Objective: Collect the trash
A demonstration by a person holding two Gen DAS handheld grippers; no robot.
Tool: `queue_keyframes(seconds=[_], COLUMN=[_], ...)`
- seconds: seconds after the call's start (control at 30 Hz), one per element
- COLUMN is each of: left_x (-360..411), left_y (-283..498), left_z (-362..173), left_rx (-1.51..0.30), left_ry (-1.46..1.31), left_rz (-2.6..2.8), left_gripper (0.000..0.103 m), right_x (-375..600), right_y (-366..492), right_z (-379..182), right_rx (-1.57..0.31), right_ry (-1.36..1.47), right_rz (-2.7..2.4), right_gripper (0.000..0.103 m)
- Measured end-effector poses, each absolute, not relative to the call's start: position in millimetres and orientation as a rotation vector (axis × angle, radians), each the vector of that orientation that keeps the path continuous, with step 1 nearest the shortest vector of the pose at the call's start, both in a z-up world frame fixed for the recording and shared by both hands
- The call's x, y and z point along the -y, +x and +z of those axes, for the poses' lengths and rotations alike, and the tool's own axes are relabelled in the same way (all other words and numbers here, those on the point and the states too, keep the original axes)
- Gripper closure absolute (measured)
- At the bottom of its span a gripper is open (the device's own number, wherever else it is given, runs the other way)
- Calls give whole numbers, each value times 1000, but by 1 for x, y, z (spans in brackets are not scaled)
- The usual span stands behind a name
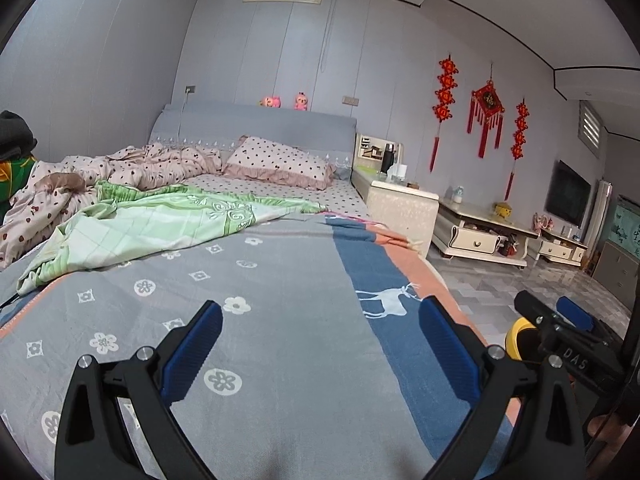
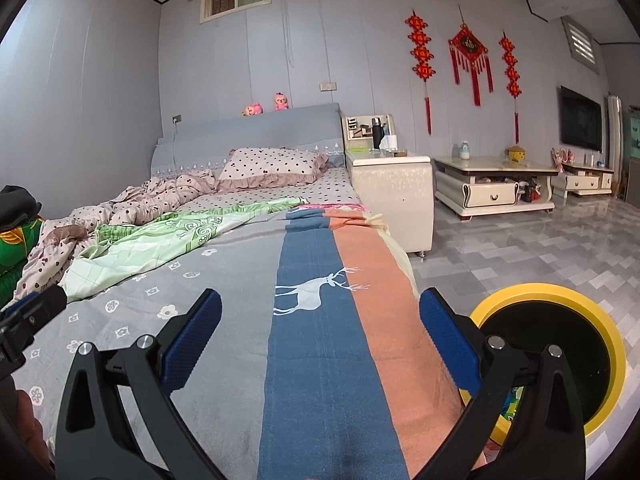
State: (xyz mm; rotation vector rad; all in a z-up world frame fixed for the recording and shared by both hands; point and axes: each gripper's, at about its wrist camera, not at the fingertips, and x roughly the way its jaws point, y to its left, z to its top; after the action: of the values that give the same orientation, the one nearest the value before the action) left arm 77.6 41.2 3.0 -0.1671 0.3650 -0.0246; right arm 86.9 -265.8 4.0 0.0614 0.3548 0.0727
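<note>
My left gripper [image 1: 322, 304] hangs open above the grey flowered blanket [image 1: 280, 272] of a bed, with nothing between its blue pads. My right gripper [image 2: 320, 294] is open too, over the blanket's blue and orange stripes [image 2: 312, 352], and holds nothing. Beside the bed, on the floor to the right, stands a round yellow bin [image 2: 540, 292] with a black liner; its rim passes behind my right gripper's right finger. In the left wrist view the bin [image 1: 516, 334] shows partly behind the right gripper [image 1: 560, 320]. The left gripper's tip [image 2: 36, 308] shows at the right wrist view's left edge.
A green sheet [image 1: 160, 224], a crumpled dotted quilt [image 1: 140, 164] and a pillow [image 1: 280, 160] lie toward the headboard. A white nightstand [image 2: 390, 192], a low table [image 2: 492, 184] and a wall TV [image 2: 580, 120] stand along the right wall. Grey tiled floor [image 2: 500, 256] lies beside the bed.
</note>
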Motion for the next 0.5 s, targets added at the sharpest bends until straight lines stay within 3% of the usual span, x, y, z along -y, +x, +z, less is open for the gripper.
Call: queue_keyframes(seconds=[0.5], left_x=[-41], left_y=[74], left_z=[4], left_rx=[-353], left_ry=[-171], left_rz=[-44], left_gripper=[8], right_x=[259], right_y=[90], right_z=[-5], right_rx=[-365], right_ry=[59], right_rz=[90], right_gripper=[8])
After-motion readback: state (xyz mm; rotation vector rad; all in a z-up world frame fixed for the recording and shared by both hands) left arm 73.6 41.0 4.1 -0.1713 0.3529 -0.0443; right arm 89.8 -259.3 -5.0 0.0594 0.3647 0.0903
